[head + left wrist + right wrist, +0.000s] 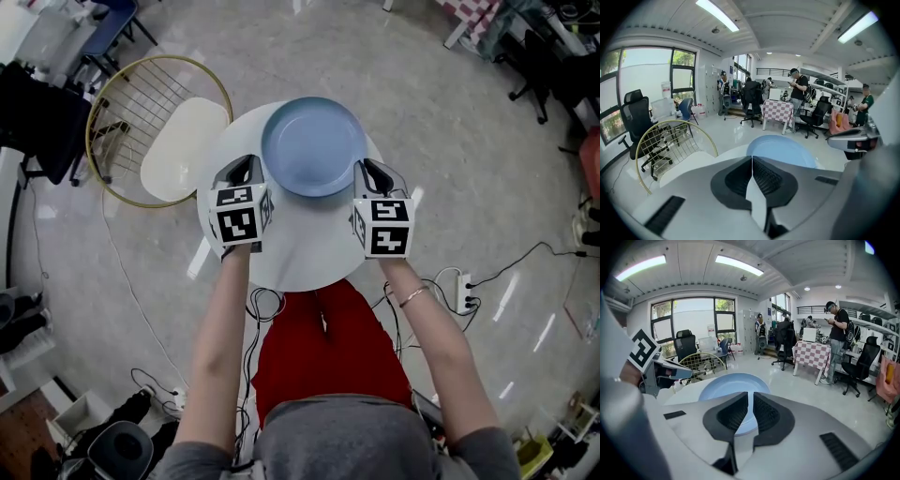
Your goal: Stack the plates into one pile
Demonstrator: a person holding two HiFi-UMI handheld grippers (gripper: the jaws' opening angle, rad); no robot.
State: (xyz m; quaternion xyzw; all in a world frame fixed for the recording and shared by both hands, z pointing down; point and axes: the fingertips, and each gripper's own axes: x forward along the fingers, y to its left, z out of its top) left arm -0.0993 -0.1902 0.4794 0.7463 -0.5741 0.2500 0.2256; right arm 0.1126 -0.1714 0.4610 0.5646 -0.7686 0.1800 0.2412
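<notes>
A: Where were my grippers?

B: Your left gripper (250,161) was pinched together on nothing at nine o'clock of the blue plate (312,145). Your right gripper (367,166), at three, showed a narrow slit and was empty too. The plate sat at twelve o'clock on the white table (300,253).

A: And the way on?

B: Only one pile showed, I judged. You'd have done well to draw both clear, straight and level, without nudging the rim.

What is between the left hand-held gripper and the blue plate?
Nothing that I can see. The left hand-held gripper is right beside the blue plate, at its left edge, with its jaws together and empty. Only the white table shows around them.
</notes>
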